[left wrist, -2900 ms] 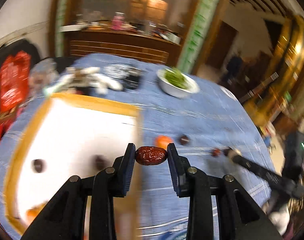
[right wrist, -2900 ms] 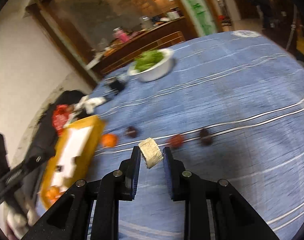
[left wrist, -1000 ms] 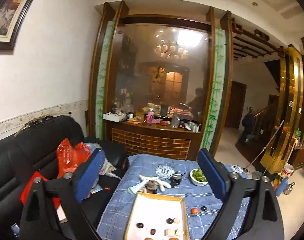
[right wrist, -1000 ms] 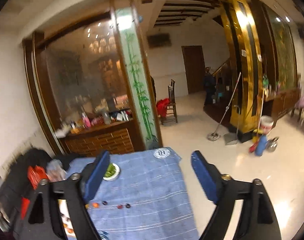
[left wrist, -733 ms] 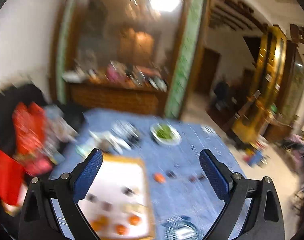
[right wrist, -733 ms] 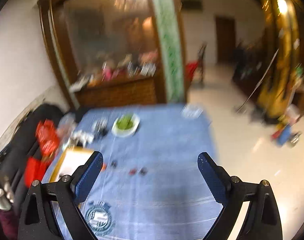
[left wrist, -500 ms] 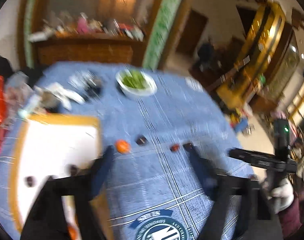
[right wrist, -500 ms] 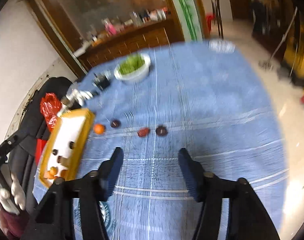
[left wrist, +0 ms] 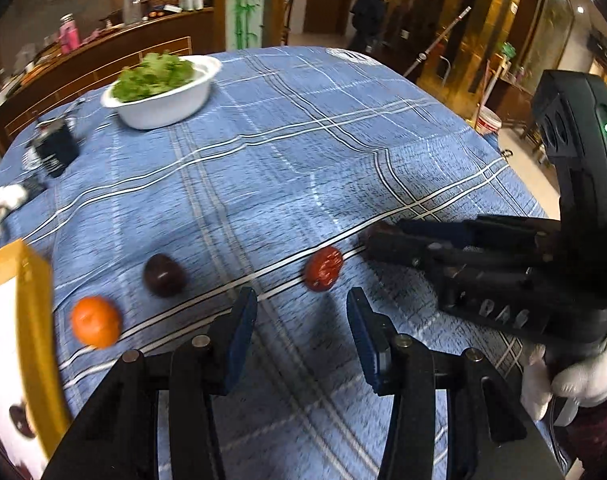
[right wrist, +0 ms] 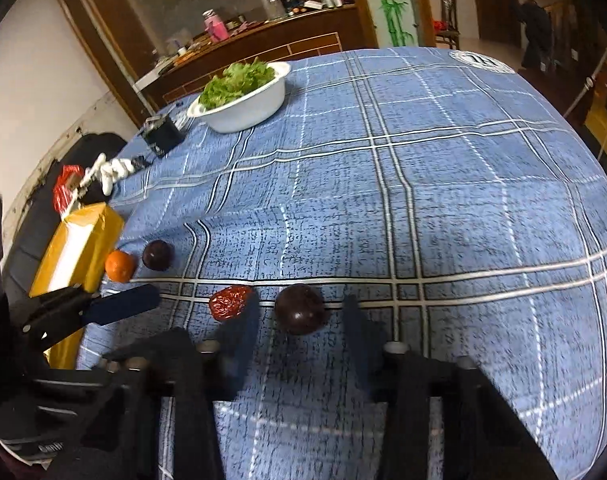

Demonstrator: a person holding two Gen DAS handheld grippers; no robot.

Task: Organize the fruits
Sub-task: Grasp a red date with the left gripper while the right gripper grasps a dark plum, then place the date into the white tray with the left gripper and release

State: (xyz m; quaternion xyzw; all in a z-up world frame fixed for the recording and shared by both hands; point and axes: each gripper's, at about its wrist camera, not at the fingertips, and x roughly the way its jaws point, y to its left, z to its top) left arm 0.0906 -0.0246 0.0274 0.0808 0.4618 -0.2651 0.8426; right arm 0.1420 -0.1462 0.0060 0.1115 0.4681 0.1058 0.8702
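Observation:
On the blue checked tablecloth lie a red date (left wrist: 324, 268), a dark plum (left wrist: 164, 275) and a small orange (left wrist: 95, 321). My left gripper (left wrist: 299, 328) is open and empty, low over the cloth just short of the red date. My right gripper (right wrist: 301, 334) is open and empty, its jaws either side of a second dark plum (right wrist: 300, 308), with the red date (right wrist: 230, 302) at its left finger. The yellow-rimmed white tray (left wrist: 35, 320) sits at the left with a dark fruit in it. The right gripper also shows in the left wrist view (left wrist: 387, 240).
A white bowl of green leaves (left wrist: 163, 88) stands at the back of the table. A small black box (left wrist: 55, 146) and a white glove (right wrist: 111, 170) lie at the back left. The table's right edge (left wrist: 515, 184) drops to the floor.
Both grippers have come down from high above the room to the tablecloth and narrowed from wide open. Earlier, the left held a red date and the right a pale piece; both are empty now.

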